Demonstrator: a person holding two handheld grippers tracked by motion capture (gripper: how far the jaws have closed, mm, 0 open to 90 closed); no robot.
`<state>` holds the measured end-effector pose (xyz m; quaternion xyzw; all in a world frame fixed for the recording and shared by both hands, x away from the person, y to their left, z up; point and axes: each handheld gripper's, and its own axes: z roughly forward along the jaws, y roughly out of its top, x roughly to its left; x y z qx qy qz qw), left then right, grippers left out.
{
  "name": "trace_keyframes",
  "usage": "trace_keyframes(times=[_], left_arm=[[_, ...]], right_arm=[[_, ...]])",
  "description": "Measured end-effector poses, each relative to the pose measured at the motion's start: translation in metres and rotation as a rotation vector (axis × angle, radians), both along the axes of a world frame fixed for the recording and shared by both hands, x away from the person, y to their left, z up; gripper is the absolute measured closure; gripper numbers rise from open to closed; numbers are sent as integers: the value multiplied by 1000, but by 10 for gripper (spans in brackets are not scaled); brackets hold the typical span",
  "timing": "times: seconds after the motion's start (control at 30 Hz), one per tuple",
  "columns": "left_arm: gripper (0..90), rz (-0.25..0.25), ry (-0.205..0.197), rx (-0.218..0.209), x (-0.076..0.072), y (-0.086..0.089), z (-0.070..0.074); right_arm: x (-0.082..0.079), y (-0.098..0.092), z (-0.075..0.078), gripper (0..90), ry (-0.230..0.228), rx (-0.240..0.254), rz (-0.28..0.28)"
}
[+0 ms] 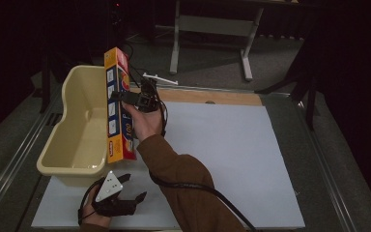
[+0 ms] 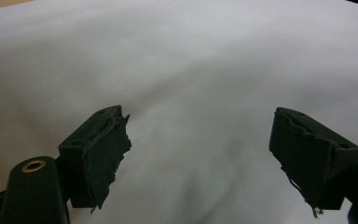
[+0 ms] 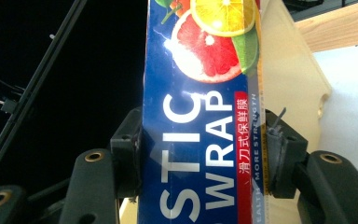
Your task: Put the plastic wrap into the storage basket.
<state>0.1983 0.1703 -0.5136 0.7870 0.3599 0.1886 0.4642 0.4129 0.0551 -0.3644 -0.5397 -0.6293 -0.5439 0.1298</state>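
Dark surroundings frame a table (image 1: 280, 111) covered by a white sheet (image 1: 232, 159), where I watch my right gripper (image 1: 125, 98) clamp a long box of plastic wrap (image 1: 120, 104) across its width. I see the box held on end over the near rim of a cream plastic tub (image 1: 72, 140), which sits at the sheet's left edge. Through the right gripper view, the box's (image 3: 196, 140) blue face reads "STIC WRAP" (the first letters are cut off), beside a red strip of Chinese characters and pictures of cut citrus; smaller print reads "MORE STRENGTH". My left gripper (image 1: 133, 187) rests low on the sheet near the tub's front corner, its jaws spread wide apart with nothing between them, the worn pads (image 2: 107, 154) hovering over bare white.
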Motion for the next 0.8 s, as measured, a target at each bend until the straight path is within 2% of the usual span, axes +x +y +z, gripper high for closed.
trace_keyframes(times=[0.23, 0.53, 0.8], left_arm=[[191, 0, -1, -6, 0, 0, 0], [191, -1, 2, -10, 0, 0, 0], [191, -2, -4, -12, -1, 1, 0]], right_arm=[[0, 11, -4, 428, 40, 21, 0], [-1, 24, -6, 428, 67, 55, -10], [2, 28, -12, 429, 103, 86, -21]])
